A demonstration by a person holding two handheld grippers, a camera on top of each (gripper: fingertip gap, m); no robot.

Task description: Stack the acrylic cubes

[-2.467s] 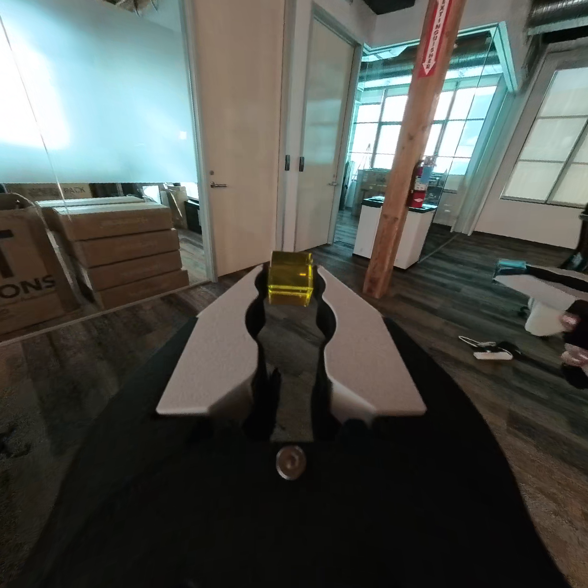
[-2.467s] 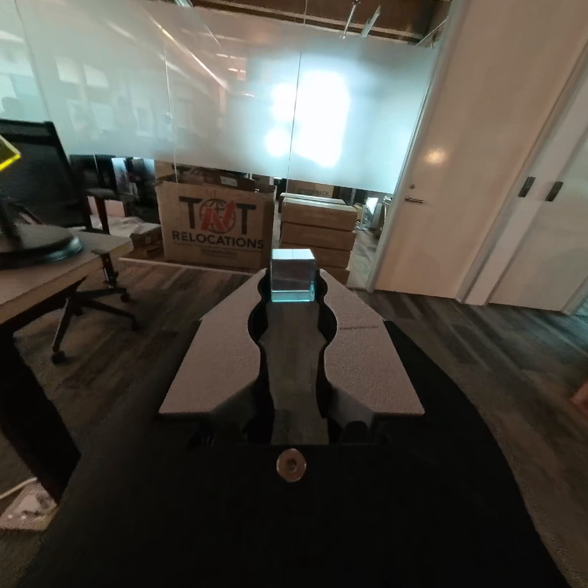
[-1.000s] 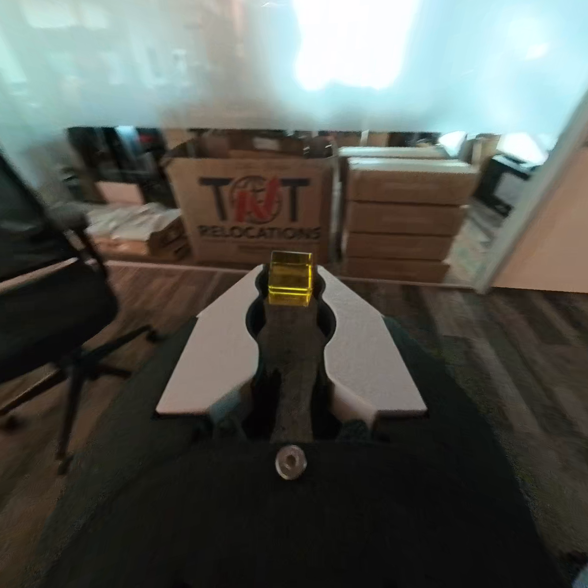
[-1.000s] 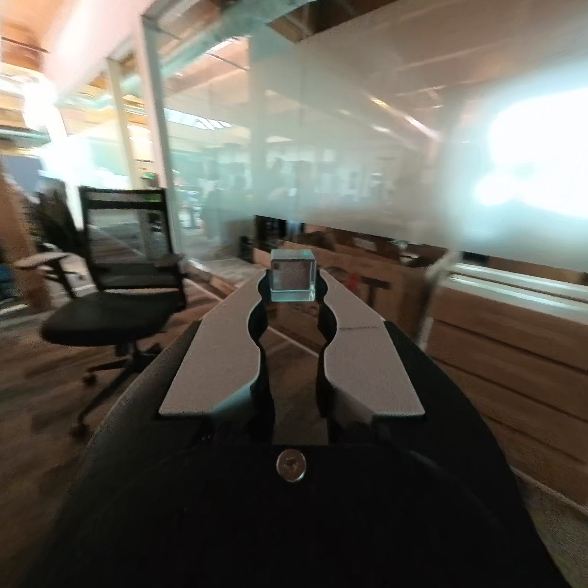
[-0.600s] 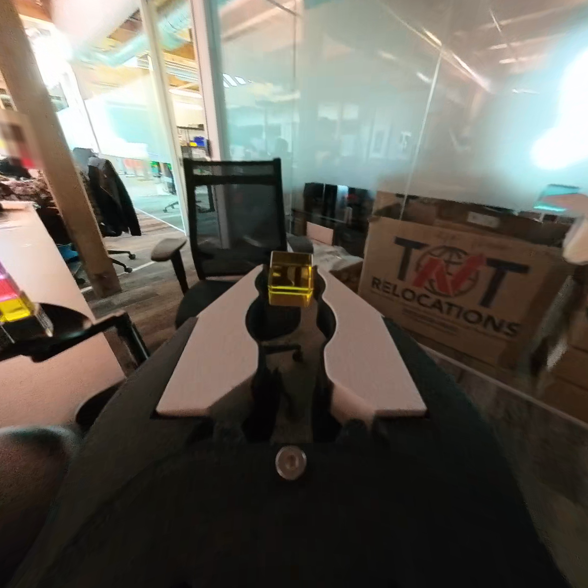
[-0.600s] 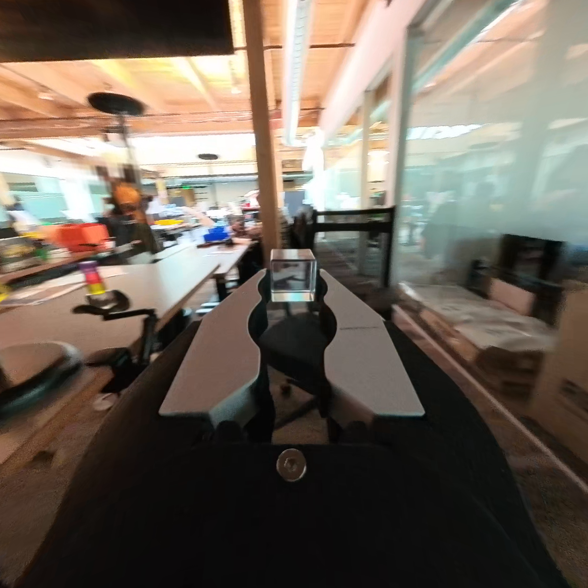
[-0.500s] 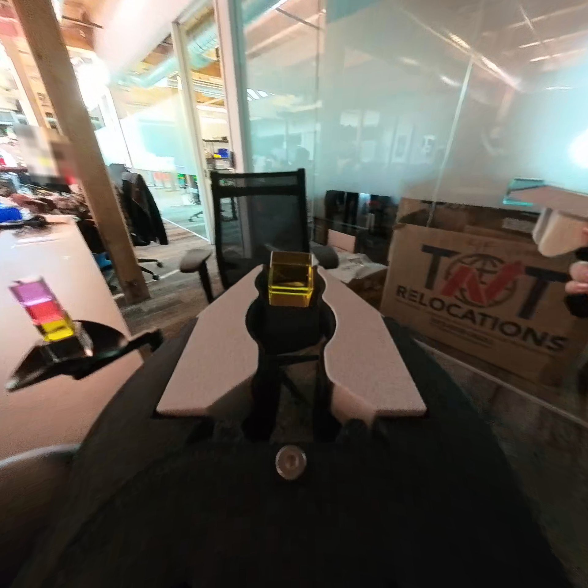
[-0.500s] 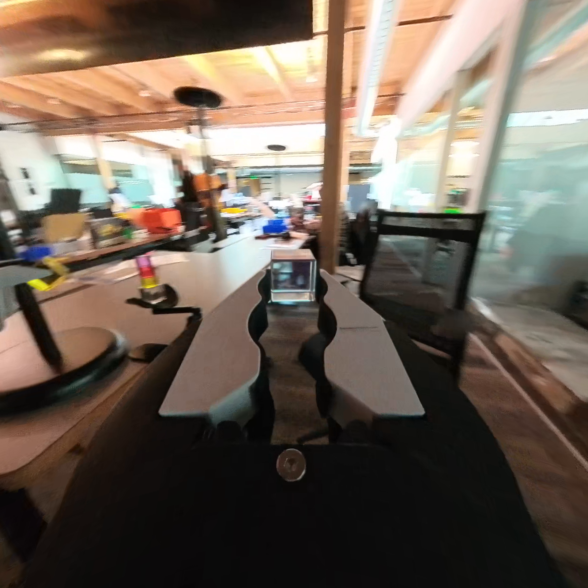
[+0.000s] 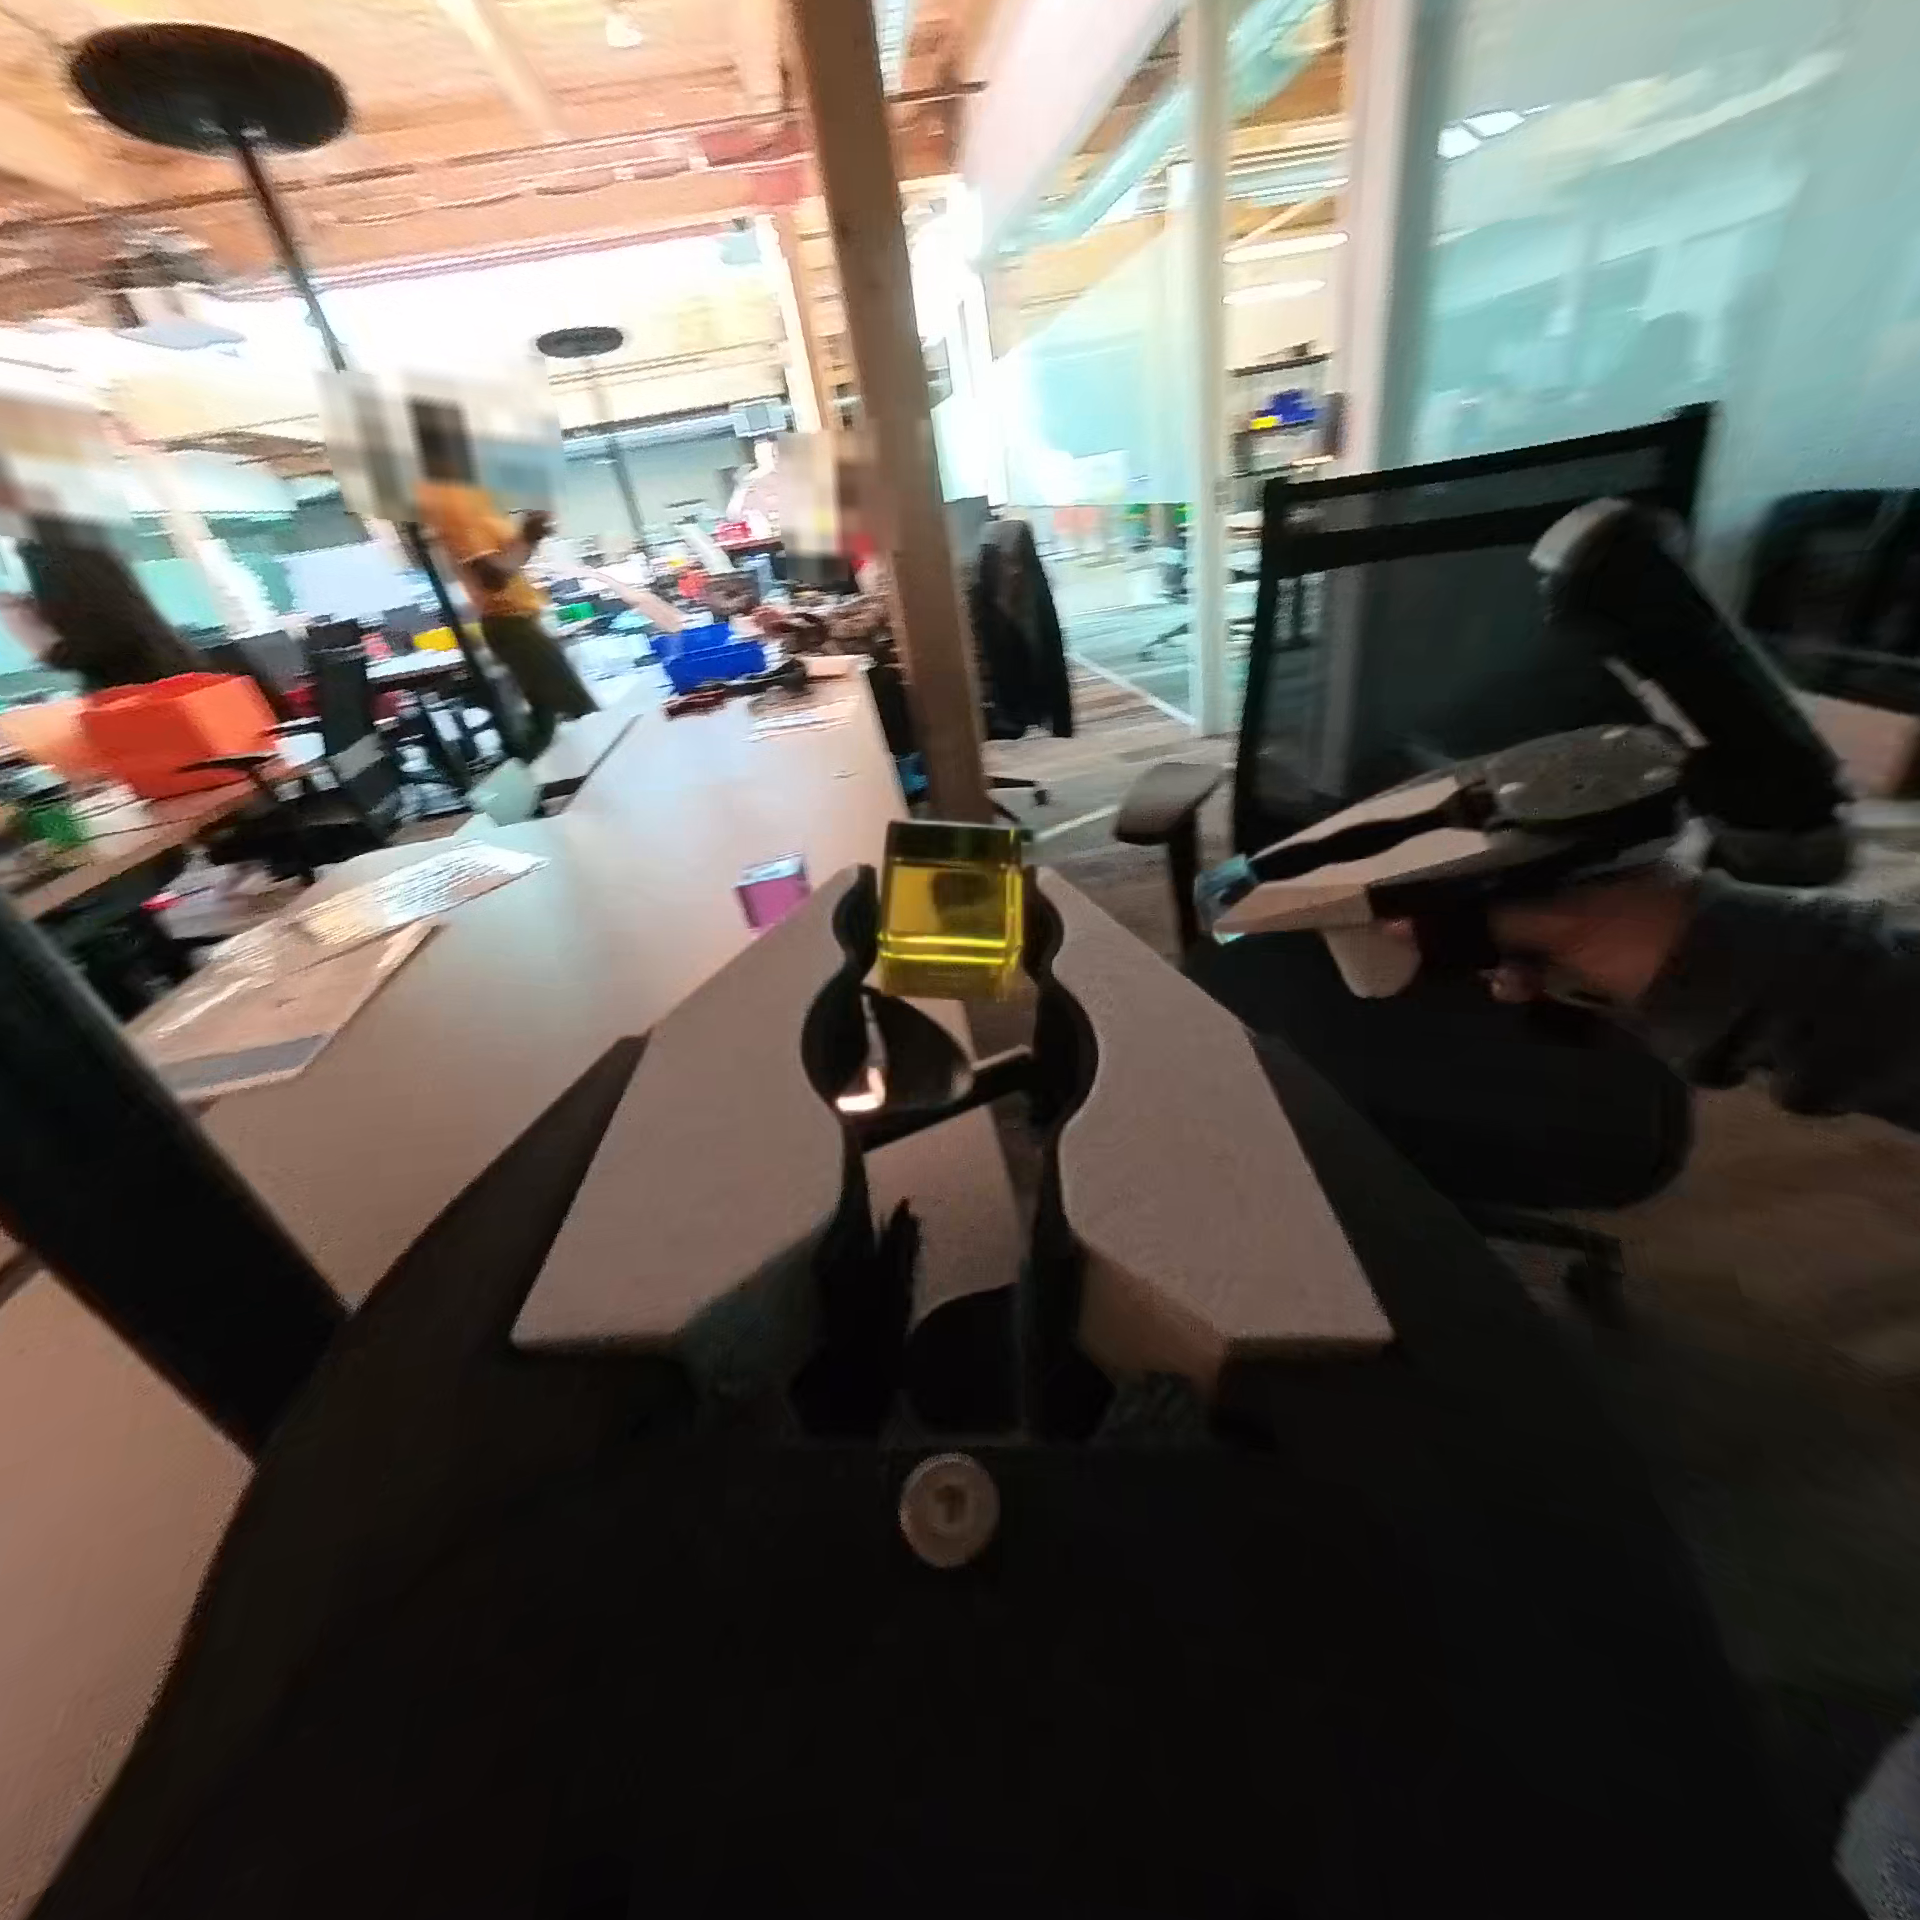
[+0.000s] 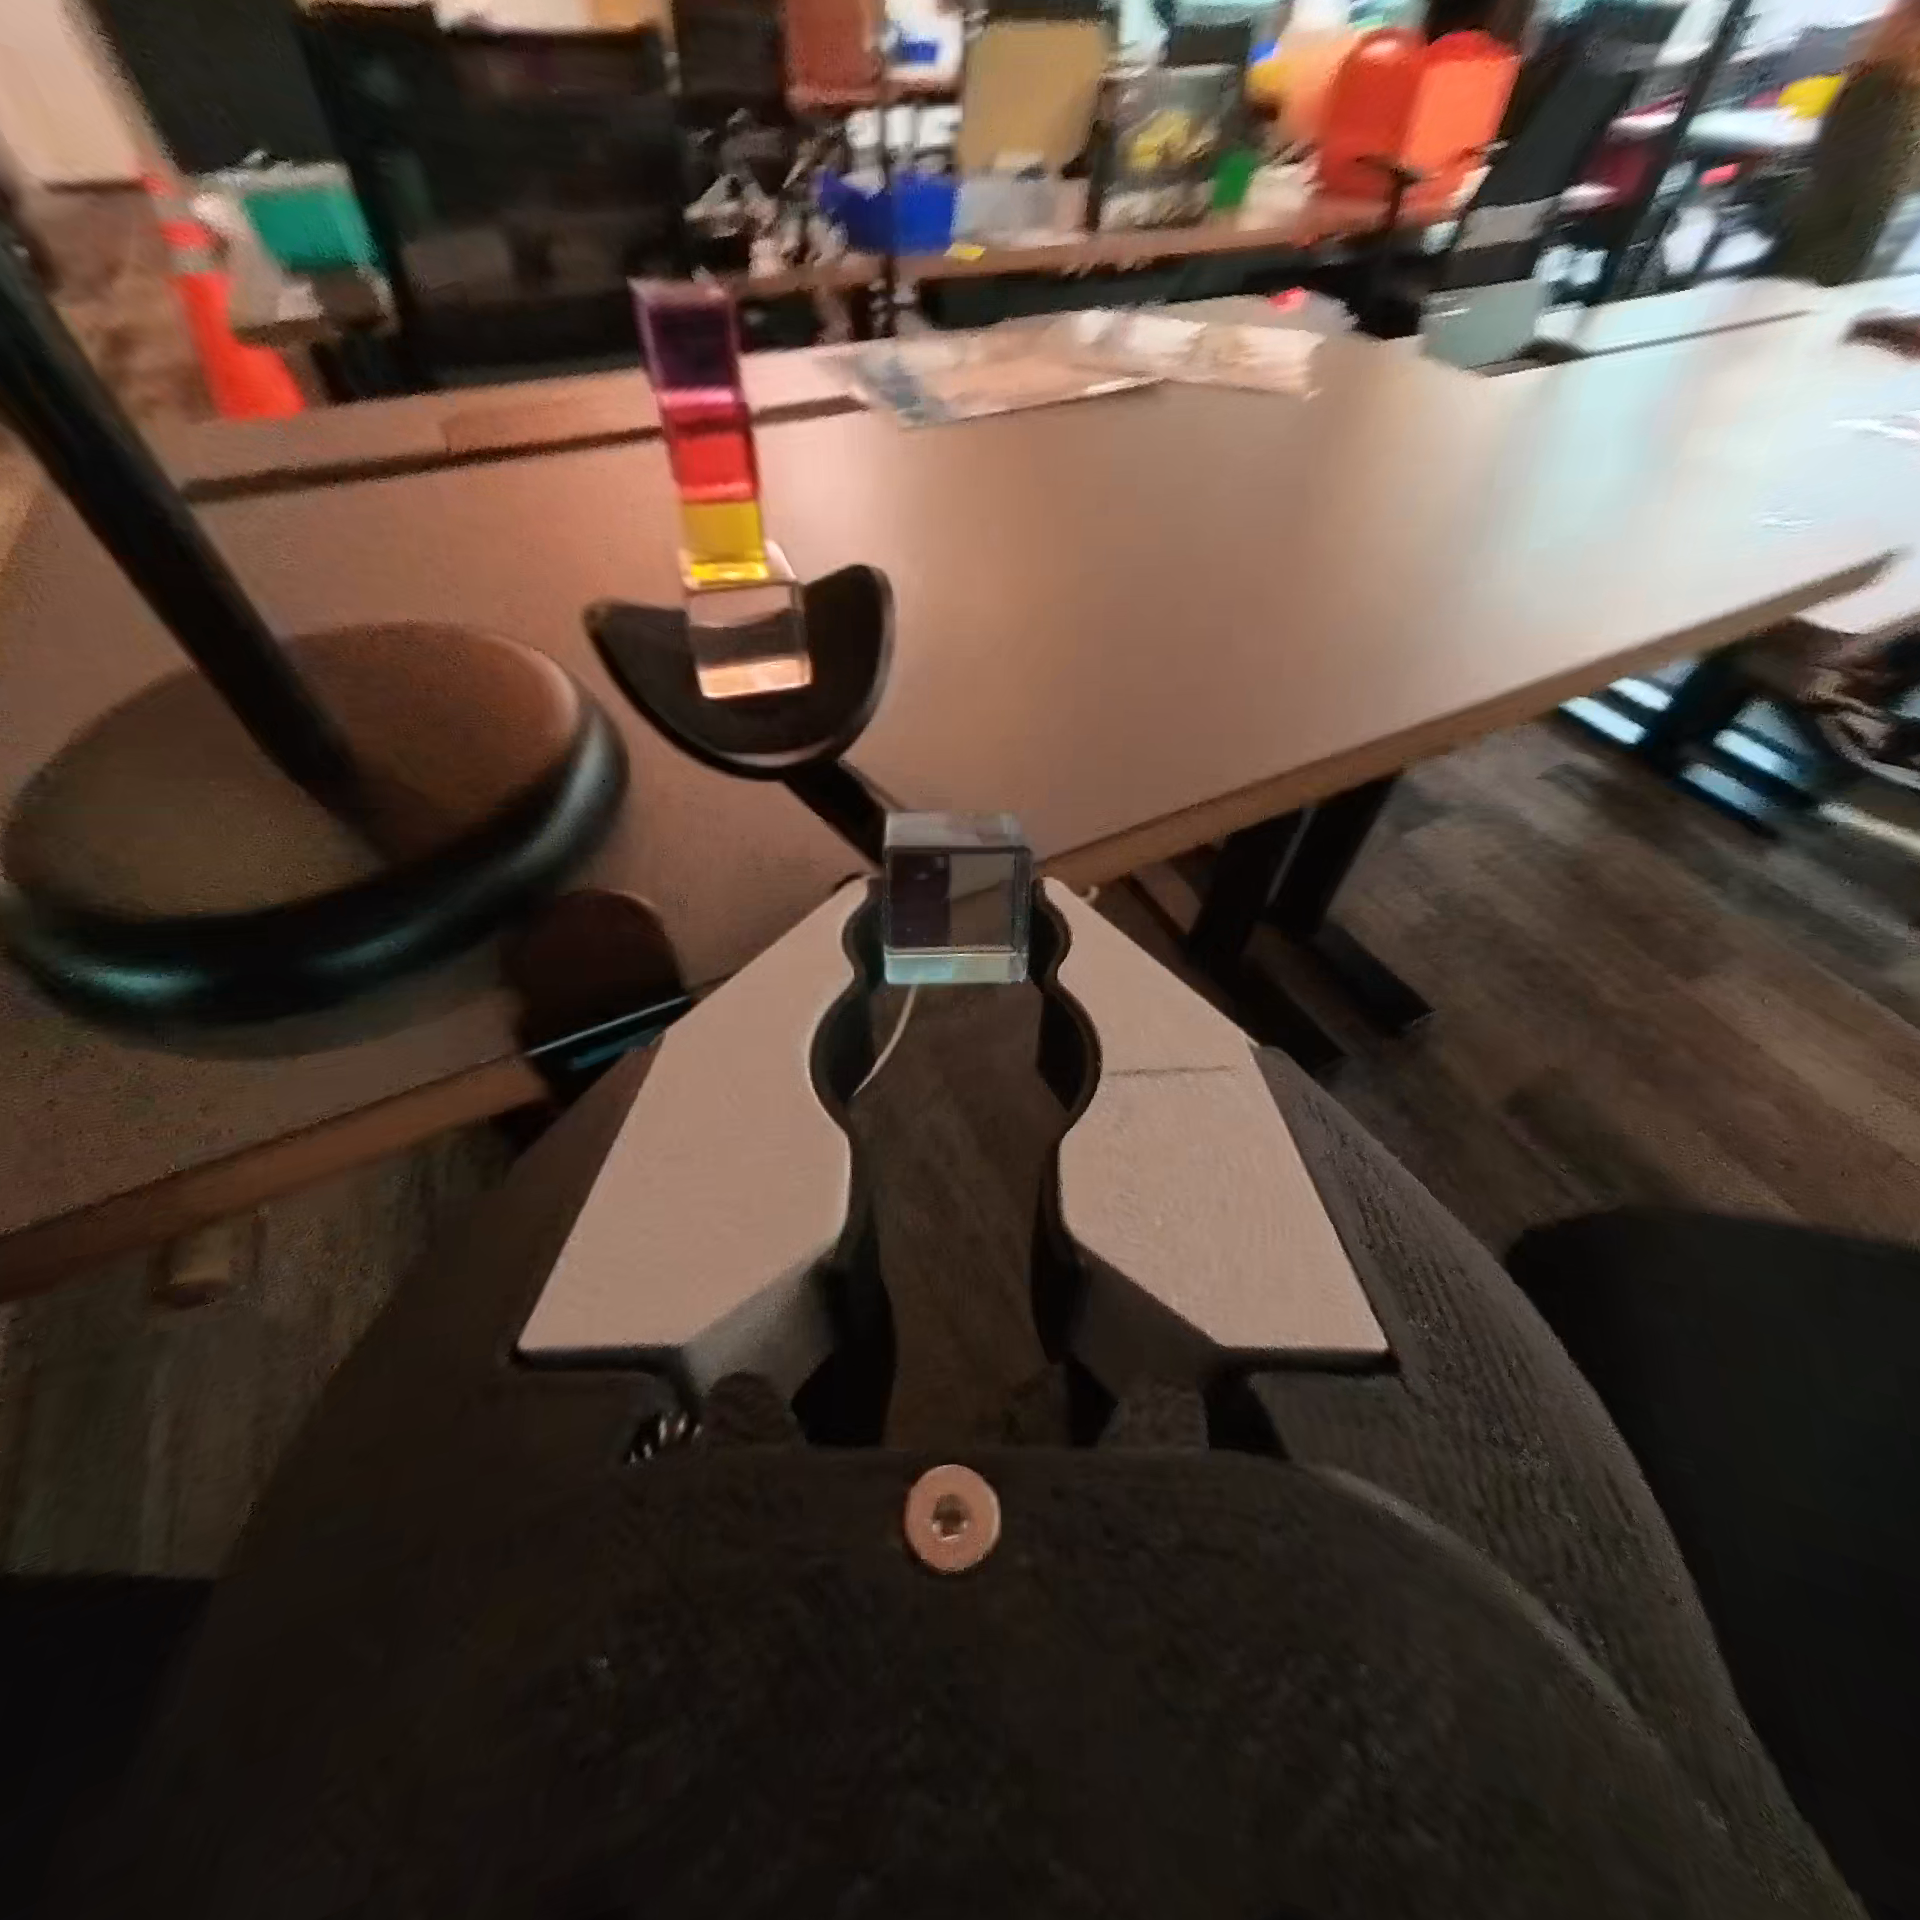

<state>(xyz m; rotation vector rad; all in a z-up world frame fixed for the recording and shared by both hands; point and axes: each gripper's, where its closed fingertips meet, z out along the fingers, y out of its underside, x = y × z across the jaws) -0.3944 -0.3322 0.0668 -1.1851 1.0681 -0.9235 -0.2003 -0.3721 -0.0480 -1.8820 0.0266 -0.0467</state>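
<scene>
A transparent yellow cube (image 9: 951,912) is pinched between the fingertips of the left gripper (image 9: 951,925), both pads pressed against its sides, and it is held in the air above the near edge of a long tan table (image 9: 623,935). A clear, colourless cube (image 10: 956,914) is clamped in the same way at the tips of the right gripper (image 10: 956,920), and it is held just off the table's edge, over the dark wood floor (image 10: 1610,987).

Beyond the clear cube, a stack of cubes (image 10: 707,447) is seen standing upright on a black curved holder (image 10: 748,675): purple on top, then red, then yellow, with a clear one at the bottom. Beside the holder, to its left, a round black base (image 10: 291,821) with a slanted black pole rests on the table.

In the left wrist view the right gripper (image 9: 1226,894) is visible off to the right, gripped by a hand (image 9: 1558,945), with a black mesh office chair (image 9: 1455,644) behind it. A wooden post (image 9: 894,416) rises behind the yellow cube, and papers (image 9: 312,935) lie on the tabletop to the left
</scene>
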